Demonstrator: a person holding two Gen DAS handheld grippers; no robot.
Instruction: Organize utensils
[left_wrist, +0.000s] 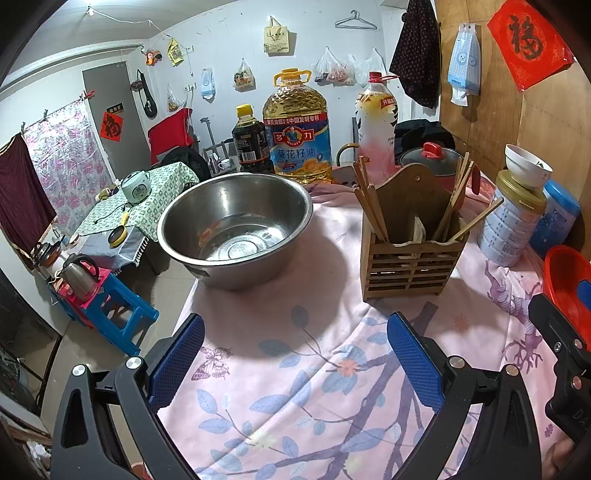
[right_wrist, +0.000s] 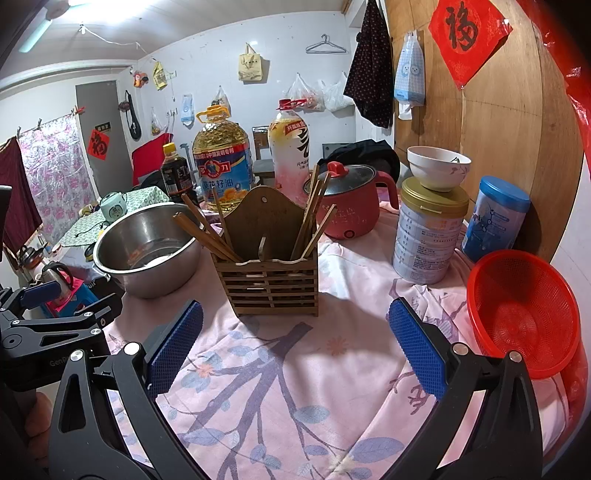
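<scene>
Both claws hung apart and empty over the near part of the desk (right_wrist: 295, 387), which was covered by a pink floral cloth. The left claw (left_wrist: 295, 365) looked across bare cloth at a steel bowl (left_wrist: 236, 229) far and left of it, and at the holder (left_wrist: 410, 247), a slatted wooden caddy, far and to its right. The right claw (right_wrist: 295, 358) faced the holder (right_wrist: 269, 273) almost head on, just a little left of its centre line, with only open cloth between them. The chopsticks (right_wrist: 207, 232) stood in the holder's compartments, leaning outward in two bunches: one fanned to the left toward the bowl (right_wrist: 147, 247), the other (right_wrist: 314, 218) to the right toward a red pot (right_wrist: 351, 210). Their long axes ran steeply up and away from the holder's middle, so the free tips splayed apart above its rim. A tin (right_wrist: 428, 236) with a small bowl on top and a red basket (right_wrist: 524, 314) sat to the right, well clear of the holder. Judged from this, the right claw was the nearer and better lined up for the holder; the left bunch leaned toward the left claw's side. No utensil lay loose on the cloth.
</scene>
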